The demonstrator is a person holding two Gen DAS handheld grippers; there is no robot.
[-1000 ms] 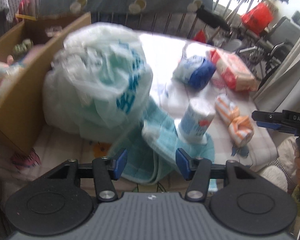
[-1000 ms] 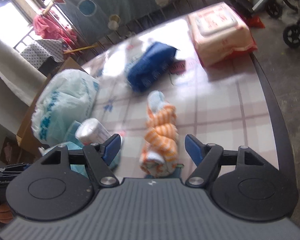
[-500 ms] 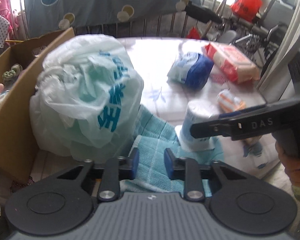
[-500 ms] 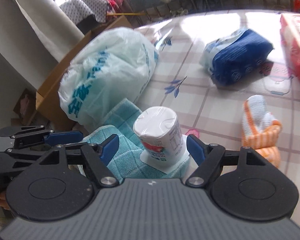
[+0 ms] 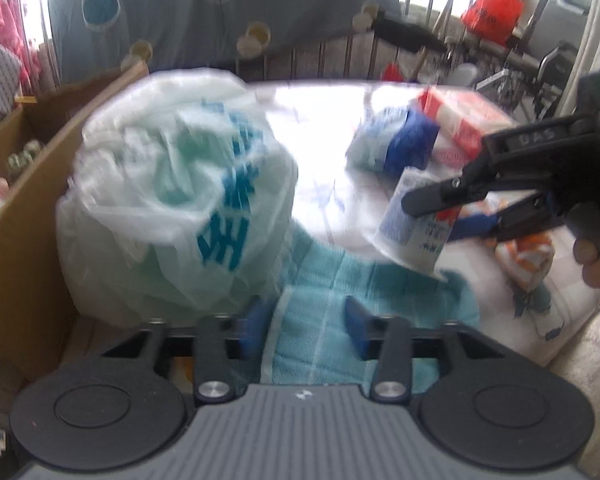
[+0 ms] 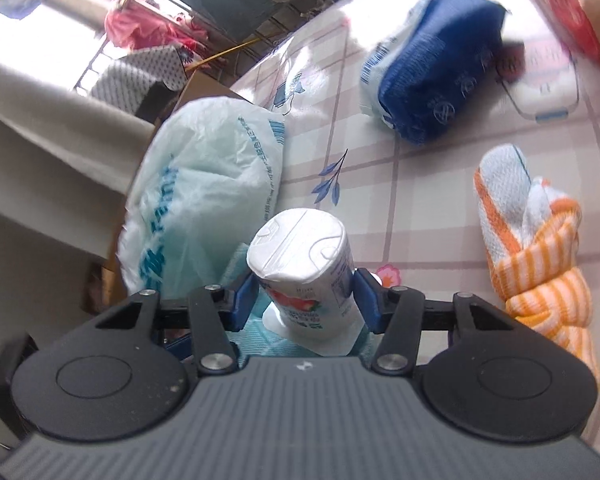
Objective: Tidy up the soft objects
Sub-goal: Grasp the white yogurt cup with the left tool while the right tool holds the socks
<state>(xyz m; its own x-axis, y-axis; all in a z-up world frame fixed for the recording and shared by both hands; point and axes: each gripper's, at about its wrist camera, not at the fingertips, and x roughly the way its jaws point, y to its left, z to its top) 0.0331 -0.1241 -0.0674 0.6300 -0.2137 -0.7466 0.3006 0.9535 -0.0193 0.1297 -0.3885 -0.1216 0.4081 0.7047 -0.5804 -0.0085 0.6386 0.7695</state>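
Checked surface (image 6: 440, 184) | right tongs (image 6: 305, 294) closing on upright paper roll (image 6: 300, 264) | left tongs (image 5: 305, 326) opening, empty over teal towel (image 5: 332, 280)

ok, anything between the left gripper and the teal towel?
Nothing visible. The teal towel lies right under the opening left gripper. The wrapped roll that stands on it is between the closing right gripper fingers, pads at its sides, off to the right.
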